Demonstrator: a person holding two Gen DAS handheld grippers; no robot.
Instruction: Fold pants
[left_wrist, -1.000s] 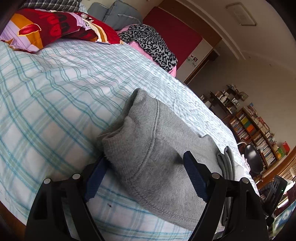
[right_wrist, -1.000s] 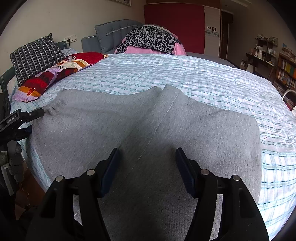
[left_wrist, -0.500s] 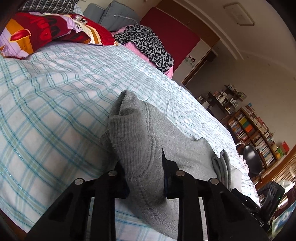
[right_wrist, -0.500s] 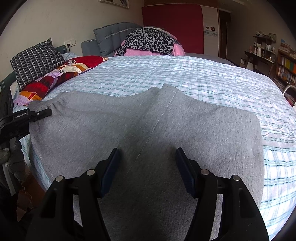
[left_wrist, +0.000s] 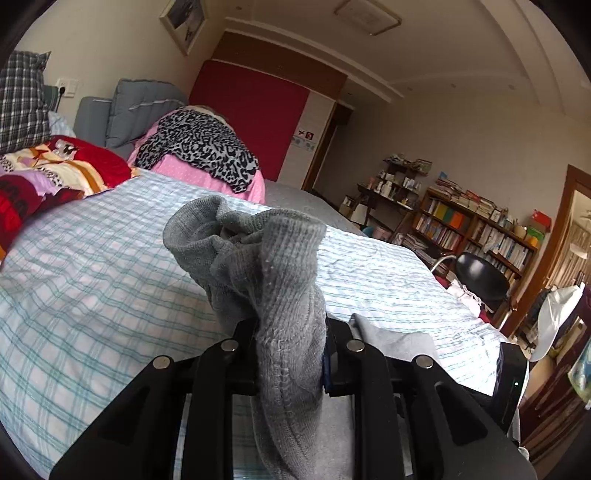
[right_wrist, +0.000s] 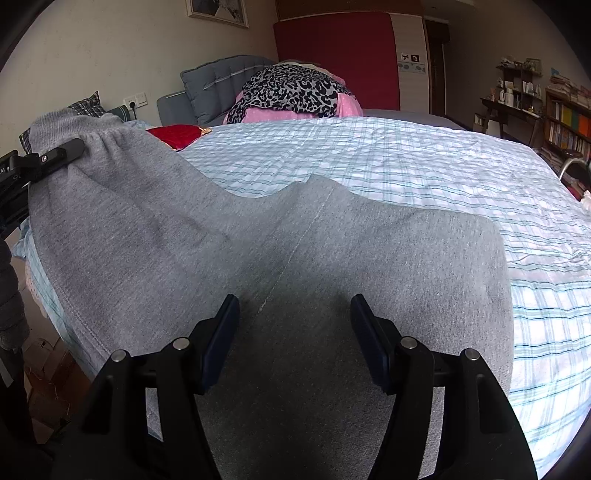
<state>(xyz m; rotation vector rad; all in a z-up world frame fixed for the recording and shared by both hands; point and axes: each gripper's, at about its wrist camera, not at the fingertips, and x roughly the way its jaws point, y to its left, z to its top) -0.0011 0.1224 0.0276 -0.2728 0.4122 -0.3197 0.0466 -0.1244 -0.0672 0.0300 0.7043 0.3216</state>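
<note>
Grey sweatpants lie across the near part of a bed with a white and teal checked sheet. My left gripper is shut on the ribbed waistband, which bunches up between its pads and is lifted off the bed. In the right wrist view that same gripper shows at far left, holding the raised corner of the pants. My right gripper hovers open just above the flat middle of the pants, beside the centre seam, with nothing pressed between its fingers.
Pillows and a leopard-print cloth on a pink heap sit at the head of the bed. Bookshelves, a desk and a black chair stand to the right. The bed's near edge drops to the floor at left.
My left gripper closed on the waistband and lifted it up off the bed, rolling as it rose. The right gripper stayed where it was, open.
</note>
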